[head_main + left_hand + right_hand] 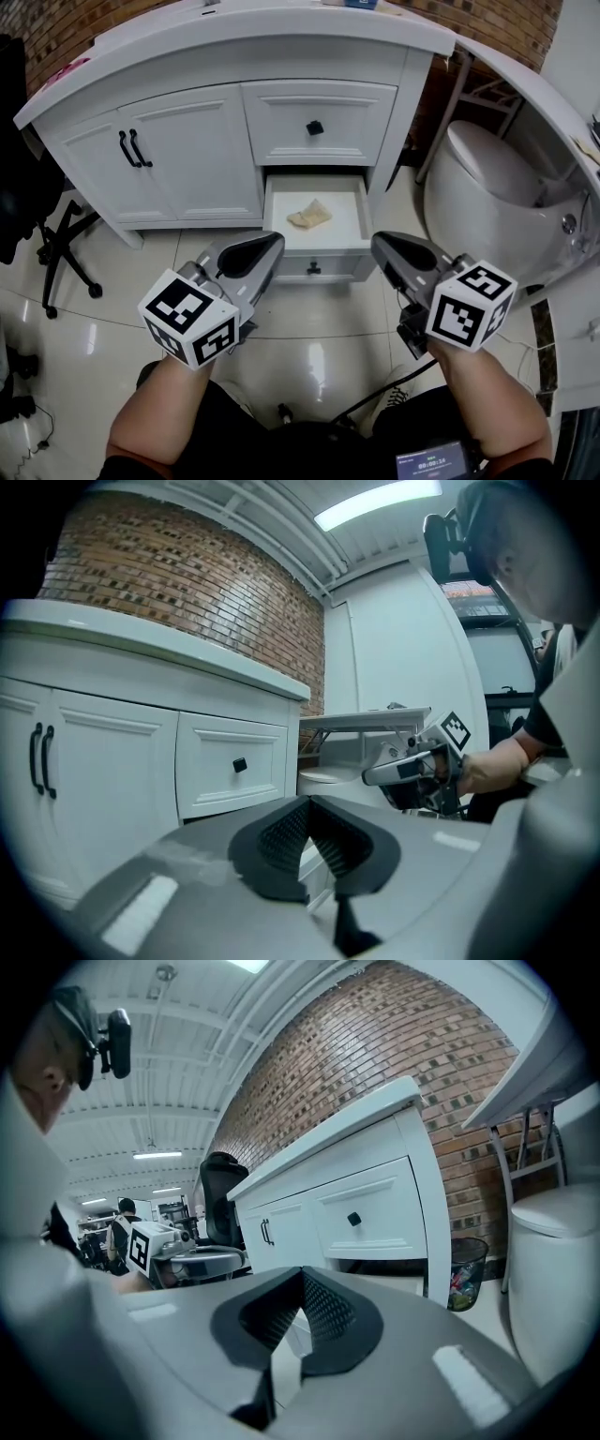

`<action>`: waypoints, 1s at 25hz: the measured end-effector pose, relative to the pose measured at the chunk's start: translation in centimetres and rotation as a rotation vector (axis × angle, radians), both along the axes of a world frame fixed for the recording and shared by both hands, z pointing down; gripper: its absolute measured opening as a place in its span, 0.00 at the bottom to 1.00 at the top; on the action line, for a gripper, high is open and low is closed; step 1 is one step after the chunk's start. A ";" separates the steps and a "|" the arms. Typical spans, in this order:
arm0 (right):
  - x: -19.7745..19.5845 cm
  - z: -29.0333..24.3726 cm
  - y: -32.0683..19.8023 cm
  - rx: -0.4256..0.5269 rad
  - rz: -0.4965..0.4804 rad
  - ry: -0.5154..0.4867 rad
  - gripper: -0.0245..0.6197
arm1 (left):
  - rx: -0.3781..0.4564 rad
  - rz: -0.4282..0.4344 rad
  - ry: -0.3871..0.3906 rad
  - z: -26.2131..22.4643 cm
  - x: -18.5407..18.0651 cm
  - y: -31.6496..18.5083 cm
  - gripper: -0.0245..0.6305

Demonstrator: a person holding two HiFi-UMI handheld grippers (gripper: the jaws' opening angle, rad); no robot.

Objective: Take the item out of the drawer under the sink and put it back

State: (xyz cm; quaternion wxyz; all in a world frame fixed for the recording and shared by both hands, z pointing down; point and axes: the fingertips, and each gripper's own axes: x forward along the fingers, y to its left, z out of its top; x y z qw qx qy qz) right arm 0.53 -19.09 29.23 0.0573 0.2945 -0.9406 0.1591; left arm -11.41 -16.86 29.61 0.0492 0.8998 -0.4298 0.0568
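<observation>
My left tongs and right tongs are clenched, empty. Only the head view shows the item in the open drawer.

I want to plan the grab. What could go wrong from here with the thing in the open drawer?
Both the left gripper and right gripper have jaws together, so reaching in like this would likely just push the crumpled beige item around the drawer. It looks limp, so a pinch may catch only an edge. The closed drawer above sits close; a gripper might bump it.
</observation>
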 end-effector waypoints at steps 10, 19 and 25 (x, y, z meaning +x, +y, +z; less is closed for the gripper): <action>1.6 -2.7 4.4 0.066 0.009 -0.028 0.04 | 0.082 -0.029 0.001 -3.9 0.2 4.3 0.05; 3.0 -2.6 8.7 0.085 0.015 -0.014 0.04 | 0.101 -0.056 -0.022 -4.7 0.4 7.9 0.05; 4.1 -2.9 9.6 0.094 0.039 -0.009 0.04 | 0.095 -0.057 -0.041 -4.5 0.7 9.2 0.05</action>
